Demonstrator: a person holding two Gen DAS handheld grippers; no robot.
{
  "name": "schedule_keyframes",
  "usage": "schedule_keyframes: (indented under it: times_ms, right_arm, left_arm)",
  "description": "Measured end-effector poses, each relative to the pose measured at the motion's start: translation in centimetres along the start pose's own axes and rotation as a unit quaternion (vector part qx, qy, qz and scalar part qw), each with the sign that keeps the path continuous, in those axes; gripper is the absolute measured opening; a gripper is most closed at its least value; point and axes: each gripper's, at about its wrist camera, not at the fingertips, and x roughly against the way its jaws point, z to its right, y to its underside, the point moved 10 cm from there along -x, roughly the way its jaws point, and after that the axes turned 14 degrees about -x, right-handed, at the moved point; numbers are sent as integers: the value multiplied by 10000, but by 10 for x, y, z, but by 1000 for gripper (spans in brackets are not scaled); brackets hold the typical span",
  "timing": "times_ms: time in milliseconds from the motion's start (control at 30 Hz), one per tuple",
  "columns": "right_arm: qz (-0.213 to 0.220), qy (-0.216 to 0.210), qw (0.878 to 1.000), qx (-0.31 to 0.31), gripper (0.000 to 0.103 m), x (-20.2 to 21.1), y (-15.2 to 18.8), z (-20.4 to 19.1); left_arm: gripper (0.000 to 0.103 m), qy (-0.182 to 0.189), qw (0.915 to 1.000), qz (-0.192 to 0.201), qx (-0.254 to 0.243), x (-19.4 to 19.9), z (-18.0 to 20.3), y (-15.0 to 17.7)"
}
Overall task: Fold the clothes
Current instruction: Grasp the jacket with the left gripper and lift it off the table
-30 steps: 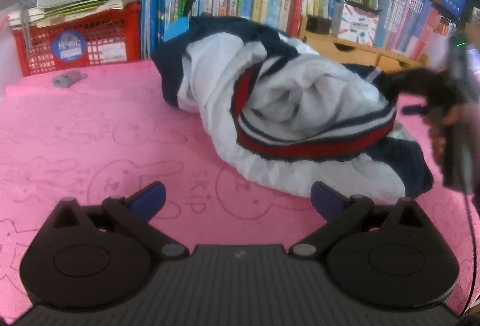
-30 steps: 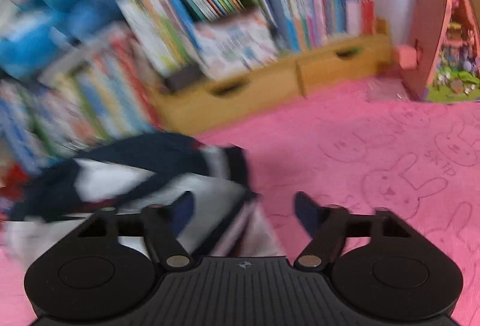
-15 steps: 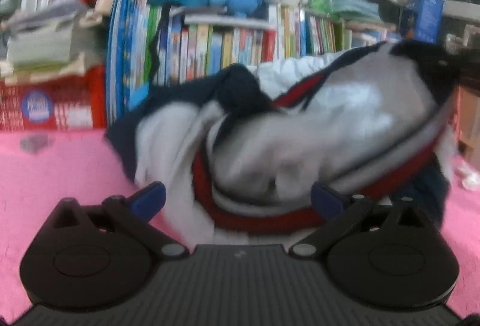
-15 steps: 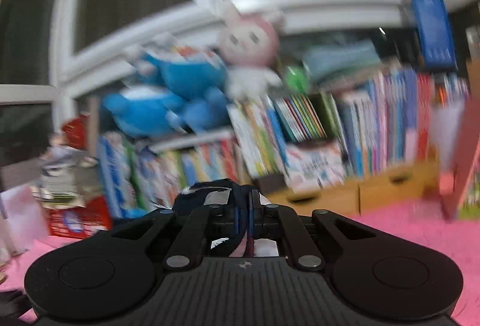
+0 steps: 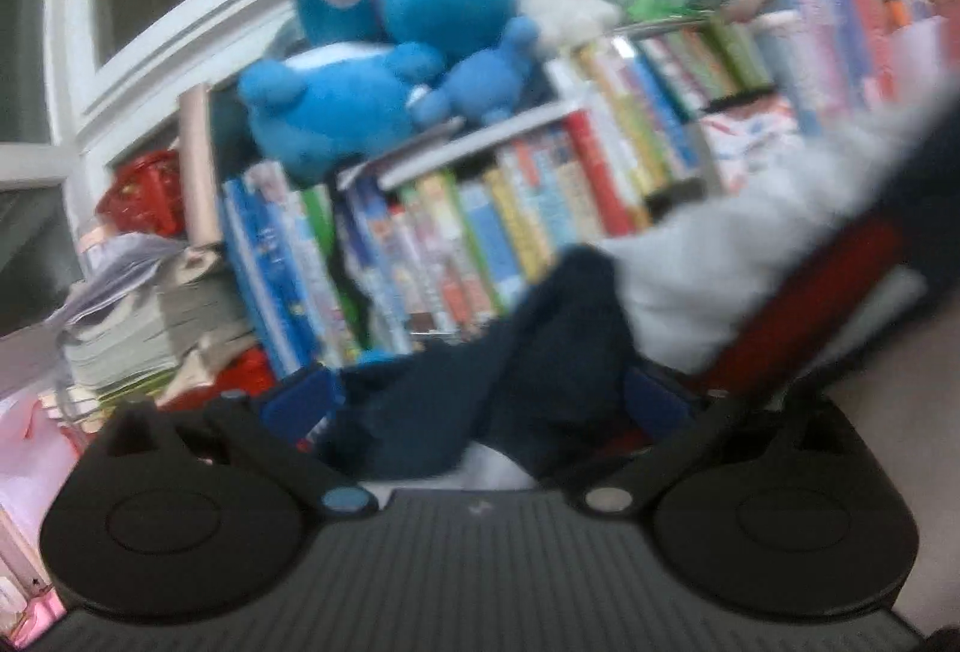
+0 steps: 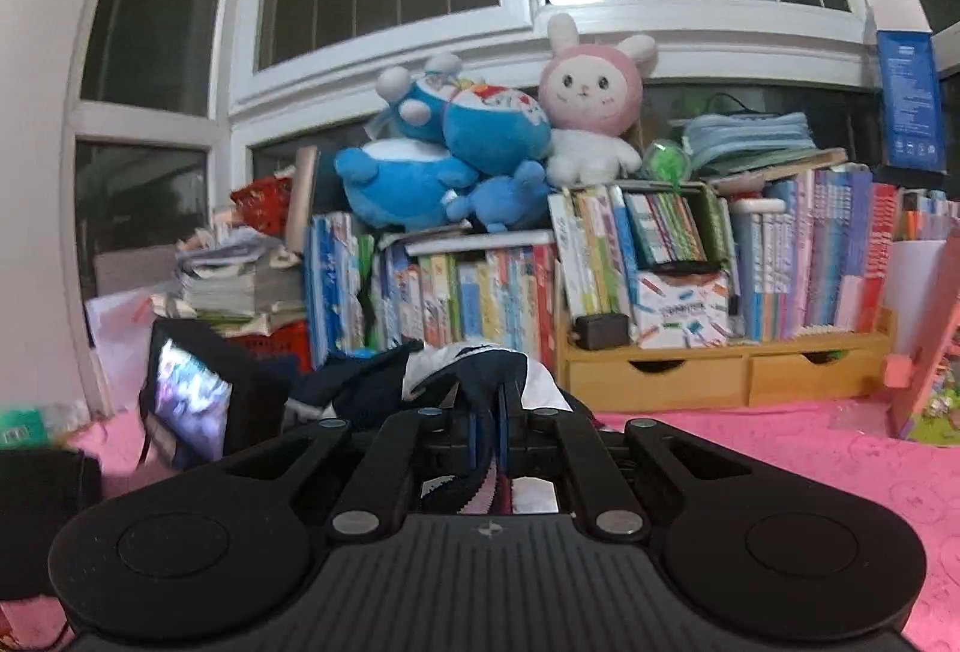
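- The right tongs (image 6: 491, 427) are clenched on a fold of the navy, white and red garment (image 6: 480, 370), which bunches just ahead of them, lifted off the pink mat (image 6: 780, 448).
- The left tongs (image 5: 480, 400) stand spread, with the dark cloth of the garment (image 5: 540, 352) lying between the pads; whether they press it I cannot tell, so they read as released.
- Judged step: raising the garment to shake it out before laying it flat.
- Next move likely calls for the left tongs to pinch a second edge.
- Behind stand books (image 6: 480, 292), plush toys (image 6: 456, 153) and a wooden drawer unit (image 6: 720, 376); the mat's near part looks free.
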Motion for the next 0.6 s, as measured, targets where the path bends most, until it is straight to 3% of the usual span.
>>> schedule_keyframes:
  times_ms: [100, 133, 167, 233, 300, 333, 467, 600]
  right_arm:
    - [-55, 123, 9998, -154, 8, 0, 7, 11]
    - [-64, 185, 9996, -216, 8, 0, 9, 15]
    - [-92, 226, 9993, -283, 8, -3, 10, 19]
    - [-92, 207, 9989, -405, 8, -6, 9, 22]
    - [-51, 189, 9990, -409, 8, -8, 7, 22]
    - [-39, 188, 9990, -408, 8, -9, 7, 21]
    - [-52, 114, 9987, -497, 8, -8, 8, 17]
    - [-82, -47, 9989, -461, 9, 5, 12, 7]
  left_arm:
    - [103, -727, 9970, -242, 109, -5, -45, 8]
    - [101, -729, 9965, -306, 254, -3, -60, 12]
    - [98, -360, 9983, -231, 384, 6, -63, 13]
    - [99, 736, 9964, 203, 355, 36, -51, 8]
    - [103, 1737, 9828, 589, 222, 70, -34, 4]
    - [103, 1974, 9780, 673, -1, 81, -18, 4]
    - [103, 2298, 9667, 825, -764, 101, 33, 2]
    - [103, 2027, 9740, 656, -767, 77, 59, -6]
